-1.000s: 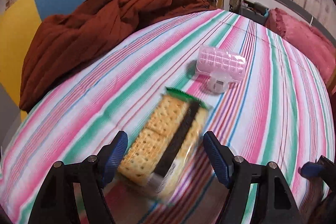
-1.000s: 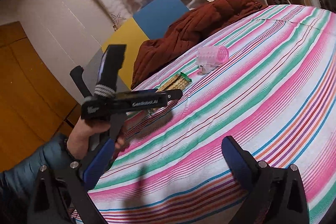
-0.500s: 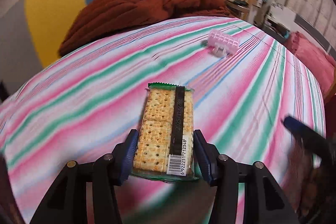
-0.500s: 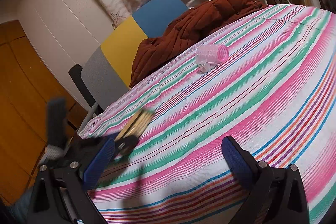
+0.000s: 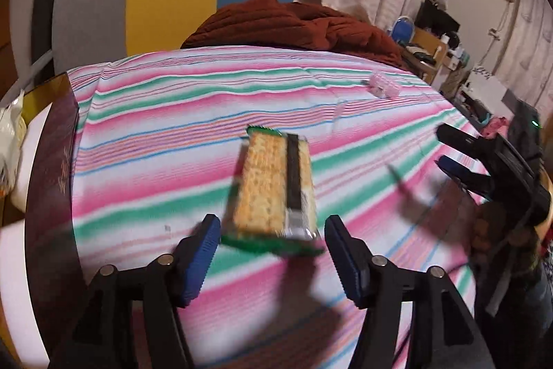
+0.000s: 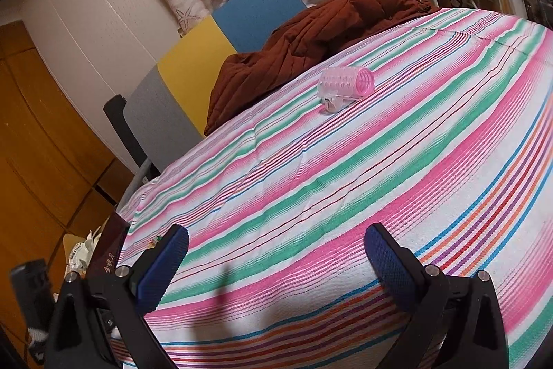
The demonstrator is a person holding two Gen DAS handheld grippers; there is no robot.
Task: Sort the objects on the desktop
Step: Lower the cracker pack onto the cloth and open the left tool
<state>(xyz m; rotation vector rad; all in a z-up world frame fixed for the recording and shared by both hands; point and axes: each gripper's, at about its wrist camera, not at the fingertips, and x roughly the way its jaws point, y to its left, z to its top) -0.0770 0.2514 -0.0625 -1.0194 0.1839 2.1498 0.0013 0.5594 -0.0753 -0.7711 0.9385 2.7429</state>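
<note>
Striped tablecloth (image 5: 145,140); left hand-held gripper (image 5: 273,251) agape, cracker packet (image 5: 273,185) loose between; right hand-held gripper (image 6: 276,268) agape, empty.

The cloth (image 6: 345,196) on the desk has stripes in pink, green, white, blue and orange. The cracker pack (image 5: 273,189) is golden yellow with a green edge and one black band. The hair roller (image 6: 345,83) is pale pink. At the far edge lies a rust-brown jacket (image 6: 311,37). Both tools have blue pads (image 6: 162,265).
</note>
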